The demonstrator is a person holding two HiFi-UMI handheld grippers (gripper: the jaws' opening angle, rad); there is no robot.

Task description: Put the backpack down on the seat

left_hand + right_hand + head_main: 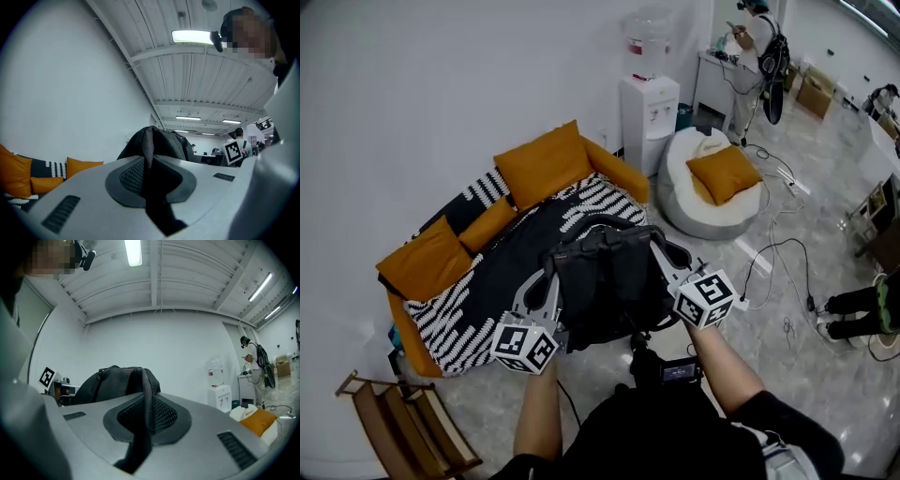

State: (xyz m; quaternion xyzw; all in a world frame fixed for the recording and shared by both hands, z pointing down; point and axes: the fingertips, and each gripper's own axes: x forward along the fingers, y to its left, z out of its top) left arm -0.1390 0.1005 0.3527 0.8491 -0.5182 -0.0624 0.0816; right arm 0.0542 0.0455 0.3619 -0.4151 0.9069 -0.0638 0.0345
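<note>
- Head view looks down on the black backpack (605,286), hanging in the air between the two tools. It is in front of the sofa (619,173), over the seat's front edge and the floor (591,375), and not resting on anything.
- Left tool (551,272): its own view shows the jaws closed on a mesh strap (148,145), with the pads pinching the webbing.
- Right tool (661,251): its jaws are likewise clamped on a second mesh strap (149,394), and the bag's bulk rises behind it.
- Both tools carry the load together, one on each side of the bag.
- Step in hand, as I judge it: the bag is lifted and carried to the seat, and the put-down itself is not yet done.
- Landing spot: the dark middle of the striped throw (455,328) looks free. The orange cushions (546,161) sit at the back and the left end, well clear of it.
- Next move calls for:
  - bringing both tools forward together, so the bag hangs fully over the seat rather than its edge;
  - lowering evenly until the base takes the weight and the straps slacken;
  - only then parting both sets of jaws and drawing back without snagging the webbing.
</note>
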